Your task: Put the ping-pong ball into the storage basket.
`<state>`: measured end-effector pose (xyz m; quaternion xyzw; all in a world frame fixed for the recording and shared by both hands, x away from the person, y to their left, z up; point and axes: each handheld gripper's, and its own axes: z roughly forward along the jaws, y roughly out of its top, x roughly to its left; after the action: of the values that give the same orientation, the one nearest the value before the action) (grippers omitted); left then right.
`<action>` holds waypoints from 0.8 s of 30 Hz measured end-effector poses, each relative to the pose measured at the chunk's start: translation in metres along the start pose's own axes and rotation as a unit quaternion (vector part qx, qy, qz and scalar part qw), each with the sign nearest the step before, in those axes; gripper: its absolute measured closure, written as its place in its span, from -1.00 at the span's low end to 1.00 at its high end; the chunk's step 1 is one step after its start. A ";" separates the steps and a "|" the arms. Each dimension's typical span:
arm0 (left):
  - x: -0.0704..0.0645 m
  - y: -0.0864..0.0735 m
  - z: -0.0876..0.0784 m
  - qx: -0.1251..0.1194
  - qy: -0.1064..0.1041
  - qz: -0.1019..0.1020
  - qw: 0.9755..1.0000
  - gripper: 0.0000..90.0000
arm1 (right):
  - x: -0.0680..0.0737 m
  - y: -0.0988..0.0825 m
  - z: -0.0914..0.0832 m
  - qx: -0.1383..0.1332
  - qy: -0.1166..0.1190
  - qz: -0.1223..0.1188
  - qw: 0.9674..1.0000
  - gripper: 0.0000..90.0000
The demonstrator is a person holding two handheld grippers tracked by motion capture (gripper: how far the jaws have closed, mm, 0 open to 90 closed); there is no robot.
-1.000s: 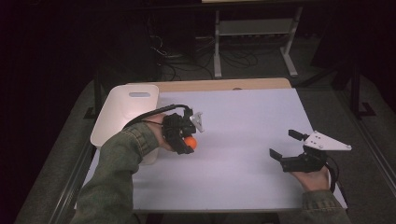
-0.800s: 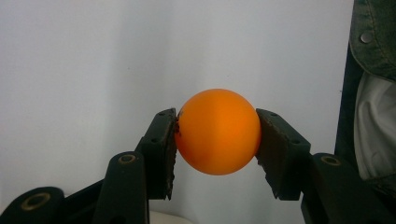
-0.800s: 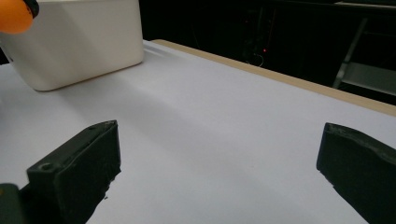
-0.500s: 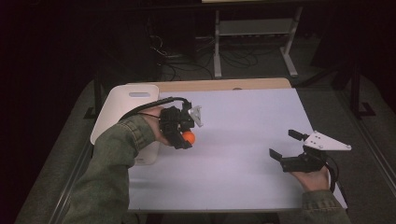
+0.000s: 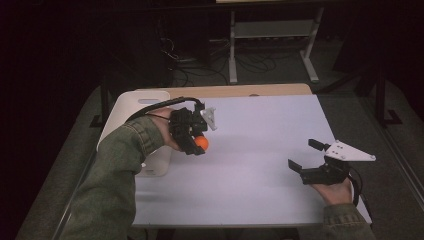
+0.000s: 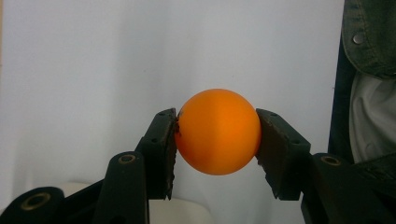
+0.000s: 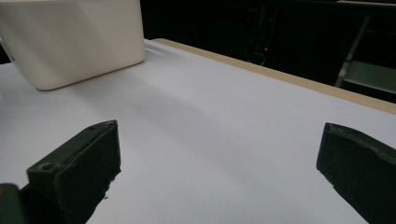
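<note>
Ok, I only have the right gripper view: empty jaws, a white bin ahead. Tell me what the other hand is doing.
Observer: The left gripper is shut on an orange ball, one pad on each side.
Operator: Say where it is relative to the bin.
Observer: In the high view it hangs by the white bin, on its right side, above the table.
Operator: Check my own gripper.
Observer: The right gripper is open, near the table's right edge.

A white bin [image 5: 131,116] stands at the left edge of the white table [image 5: 260,150], whose far edge shows a strip of bare wood [image 5: 240,90]. Beyond the table, on the dark floor, a light metal rack [image 5: 272,35] stands beside a tangle of cables [image 5: 192,75].
</note>
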<state>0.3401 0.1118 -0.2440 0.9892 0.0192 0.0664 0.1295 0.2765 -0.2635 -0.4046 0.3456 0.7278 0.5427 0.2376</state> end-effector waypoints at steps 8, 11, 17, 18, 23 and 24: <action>0.004 -0.003 -0.012 -0.006 0.006 0.003 1.000 0.12 | -0.001 0.000 -0.001 -0.005 0.000 0.004 1.000 -1.00; 0.005 -0.006 -0.016 -0.009 0.008 -0.001 1.000 0.12 | -0.001 0.000 -0.001 -0.006 0.000 0.004 1.000 -1.00; 0.008 -0.011 -0.019 -0.009 0.012 -0.007 1.000 0.12 | -0.001 0.000 -0.003 -0.011 -0.001 0.006 1.000 -1.00; 0.008 -0.012 -0.020 -0.008 0.013 -0.007 1.000 0.12 | -0.001 0.000 -0.003 -0.012 -0.002 0.007 1.000 -1.00; 0.010 -0.015 -0.023 -0.006 0.014 -0.009 1.000 0.12 | -0.002 0.000 -0.005 -0.017 -0.003 0.010 1.000 -1.00; 0.011 -0.016 -0.024 -0.007 0.015 -0.012 1.000 0.12 | -0.002 0.000 -0.005 -0.017 -0.004 0.011 1.000 -1.00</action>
<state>0.3474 0.1340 -0.2241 0.9868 0.0321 0.0799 0.1371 0.2745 -0.2685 -0.4032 0.3514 0.7134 0.5566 0.2402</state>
